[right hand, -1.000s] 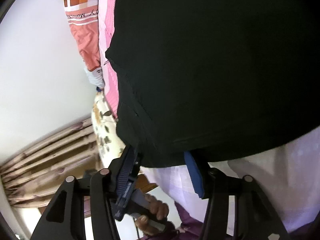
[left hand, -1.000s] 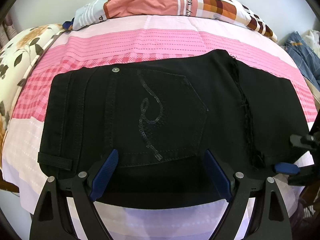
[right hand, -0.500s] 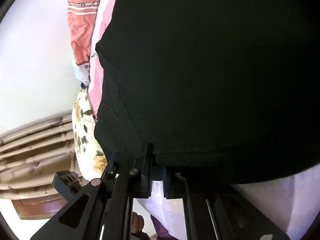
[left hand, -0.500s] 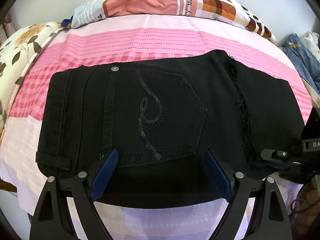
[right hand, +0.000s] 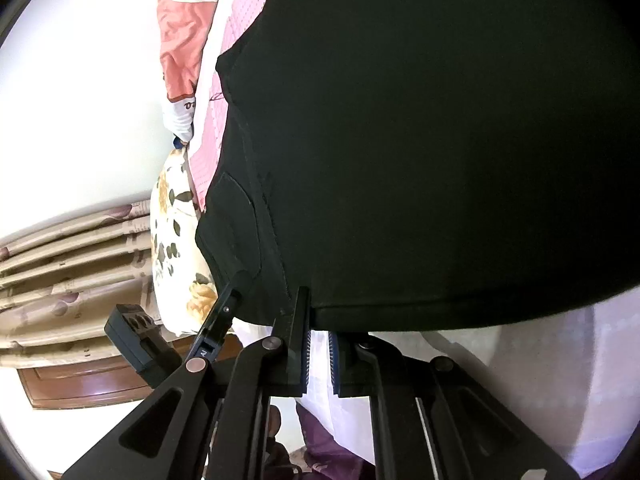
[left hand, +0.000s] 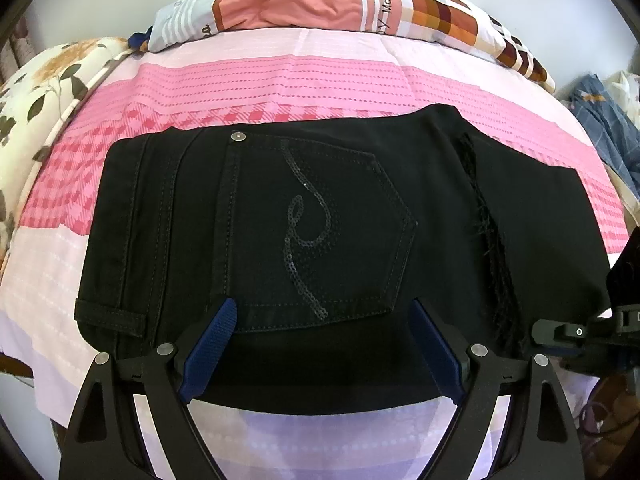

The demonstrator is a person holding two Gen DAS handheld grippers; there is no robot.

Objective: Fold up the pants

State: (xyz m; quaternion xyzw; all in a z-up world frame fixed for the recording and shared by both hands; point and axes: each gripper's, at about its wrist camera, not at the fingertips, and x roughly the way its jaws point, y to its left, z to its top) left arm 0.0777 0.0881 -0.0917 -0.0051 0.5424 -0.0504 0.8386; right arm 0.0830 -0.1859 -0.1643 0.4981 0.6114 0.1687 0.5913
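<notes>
The left gripper [left hand: 320, 344] is held wide open just above the near edge of the black pants [left hand: 320, 216], nothing caught between its blue pads [left hand: 210, 346]. The right gripper [right hand: 319, 340] is seen nearly shut at the near right corner of the pants; whether cloth is pinched there cannot be told, as the hem hides the pad tips. The pants are laid folded on the bed [left hand: 280, 76], back pocket [left hand: 320, 232] uppermost, a frayed seam [left hand: 486, 232] right of the pocket. Their right end is cut off by the right gripper's body. Beyond the pants a patterned pillow [left hand: 320, 4] is seen; left of them, a floral cushion [left hand: 44, 92], partly cropped.
</notes>
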